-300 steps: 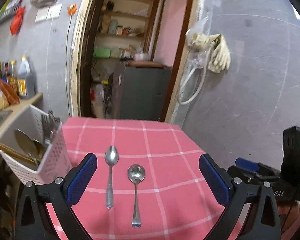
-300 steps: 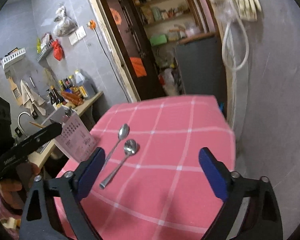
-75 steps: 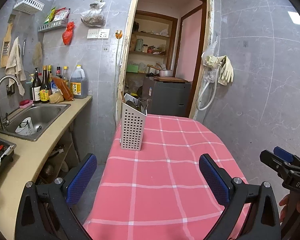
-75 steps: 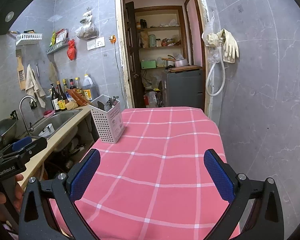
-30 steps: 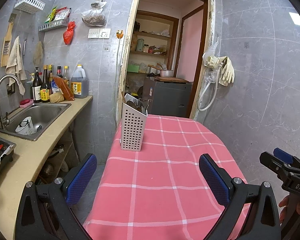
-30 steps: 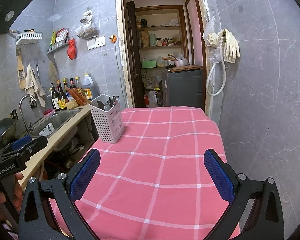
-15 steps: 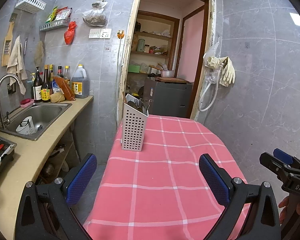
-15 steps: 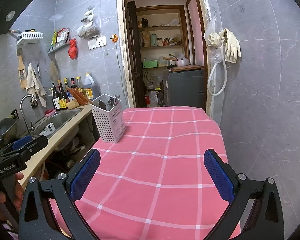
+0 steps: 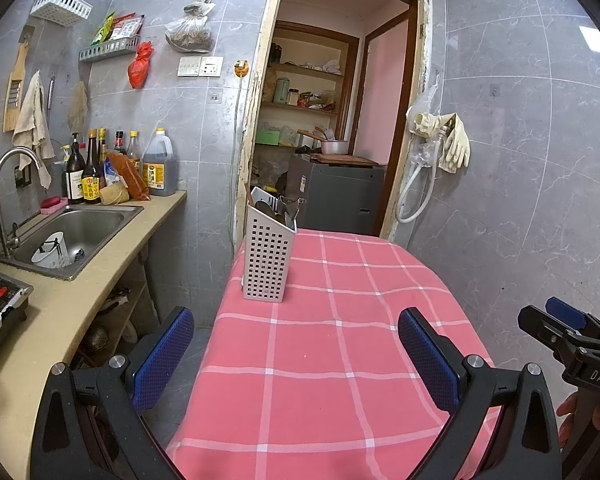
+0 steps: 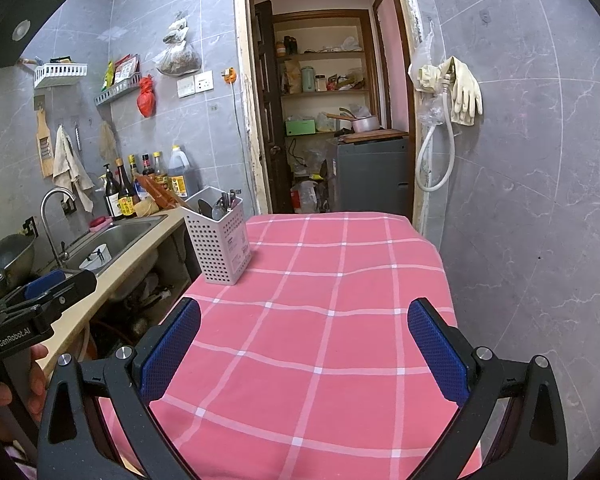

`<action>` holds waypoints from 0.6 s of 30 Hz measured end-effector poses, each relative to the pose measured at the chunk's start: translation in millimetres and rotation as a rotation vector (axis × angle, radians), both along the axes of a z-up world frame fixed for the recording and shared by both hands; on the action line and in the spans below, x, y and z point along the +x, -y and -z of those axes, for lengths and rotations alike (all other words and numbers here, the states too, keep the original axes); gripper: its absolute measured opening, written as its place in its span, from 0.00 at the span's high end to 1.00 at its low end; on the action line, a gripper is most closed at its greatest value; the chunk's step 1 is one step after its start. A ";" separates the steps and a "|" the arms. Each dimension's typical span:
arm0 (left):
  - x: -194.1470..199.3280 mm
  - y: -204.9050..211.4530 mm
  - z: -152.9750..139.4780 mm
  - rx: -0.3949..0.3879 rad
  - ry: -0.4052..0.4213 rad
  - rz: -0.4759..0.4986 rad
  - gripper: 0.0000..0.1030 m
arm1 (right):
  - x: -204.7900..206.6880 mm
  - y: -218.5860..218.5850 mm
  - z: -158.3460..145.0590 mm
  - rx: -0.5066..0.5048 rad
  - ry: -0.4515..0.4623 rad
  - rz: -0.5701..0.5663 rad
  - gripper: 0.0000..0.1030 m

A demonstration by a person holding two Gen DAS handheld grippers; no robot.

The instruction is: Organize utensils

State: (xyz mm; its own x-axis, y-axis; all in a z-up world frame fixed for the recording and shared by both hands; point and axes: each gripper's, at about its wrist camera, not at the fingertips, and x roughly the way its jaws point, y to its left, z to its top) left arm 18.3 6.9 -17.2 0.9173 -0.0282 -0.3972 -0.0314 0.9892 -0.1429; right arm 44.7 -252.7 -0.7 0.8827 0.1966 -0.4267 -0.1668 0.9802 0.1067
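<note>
A white perforated utensil holder (image 9: 267, 261) stands upright on the left side of the pink checked table (image 9: 340, 344); it also shows in the right wrist view (image 10: 219, 247). Several spoons and other utensils (image 9: 278, 210) stick out of its top, also seen in the right wrist view (image 10: 216, 205). No loose utensil lies on the cloth. My left gripper (image 9: 296, 354) is open and empty, held back near the table's front edge. My right gripper (image 10: 304, 350) is open and empty, also over the front of the table, far from the holder.
A beige counter (image 9: 60, 312) with a steel sink (image 9: 76, 232) runs along the left; bottles (image 9: 100, 172) stand at its back. A doorway (image 9: 332, 140) with a grey cabinet lies behind the table. A grey tiled wall (image 9: 520, 200) is close on the right.
Ten seconds ago two spoons lay on the cloth next to the holder; now the cloth is bare and both grippers are pulled back. Over the last second almost nothing has moved.
</note>
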 end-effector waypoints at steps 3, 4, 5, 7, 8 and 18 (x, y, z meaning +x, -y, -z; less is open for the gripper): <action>0.0 0.2 0.0 0.000 0.000 0.000 0.00 | 0.0 0.0 0.0 0.000 0.001 0.000 0.01; 0.1 0.1 -0.1 0.000 -0.001 0.001 0.00 | 0.0 -0.9 -0.2 -0.001 0.000 0.000 0.01; 0.5 0.1 -0.1 0.000 -0.001 0.000 0.00 | -0.1 -0.6 -0.3 -0.001 0.000 0.001 0.01; 0.4 0.3 0.2 -0.001 0.000 0.001 0.00 | -0.2 -0.8 -0.4 -0.001 0.002 0.000 0.01; 0.8 0.0 0.1 -0.001 0.000 0.001 0.00 | 0.1 -0.4 -0.2 -0.001 0.001 0.000 0.01; 0.4 0.5 0.3 0.000 -0.003 -0.002 0.00 | -0.1 -0.9 -0.4 -0.002 -0.002 -0.001 0.01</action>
